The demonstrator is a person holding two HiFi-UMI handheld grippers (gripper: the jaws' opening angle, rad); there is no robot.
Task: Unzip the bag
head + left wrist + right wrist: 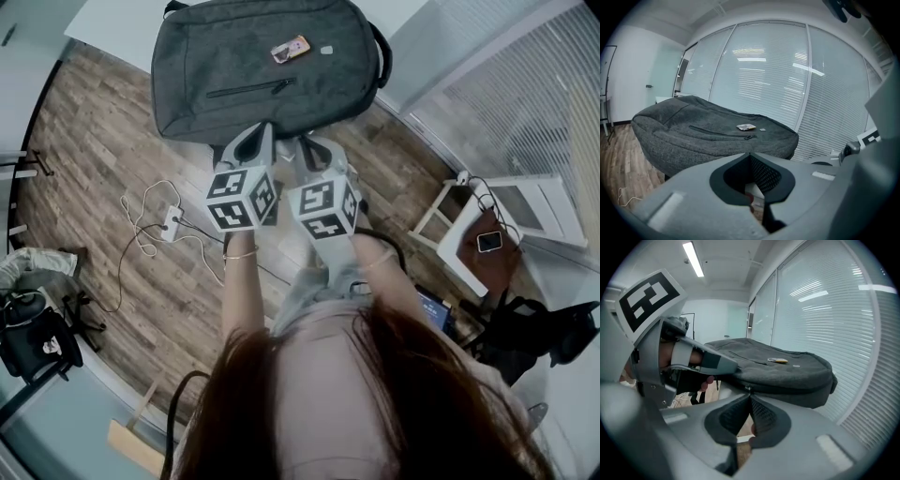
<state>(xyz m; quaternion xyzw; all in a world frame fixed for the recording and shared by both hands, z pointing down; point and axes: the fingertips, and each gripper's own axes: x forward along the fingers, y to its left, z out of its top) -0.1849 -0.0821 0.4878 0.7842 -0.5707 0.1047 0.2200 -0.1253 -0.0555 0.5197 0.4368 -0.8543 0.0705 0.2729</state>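
Grey bag (262,66) lies on the desk (112,23), zips seemingly all closed; left gripper (262,141) and right gripper (307,147) hover beside its near edge, jaws together, empty, unzipping not yet begun.

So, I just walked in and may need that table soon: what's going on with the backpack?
A person stands at a white table with a grey backpack lying flat on it, and holds tongs in each hand at its near edge. The left tongs and right tongs are both shut and hold nothing. The right tongs' tips sit just short of a zipper pull on the bag's side. The front pocket zipper is closed, so no unzipping shows yet. A small flat packet lies on top.
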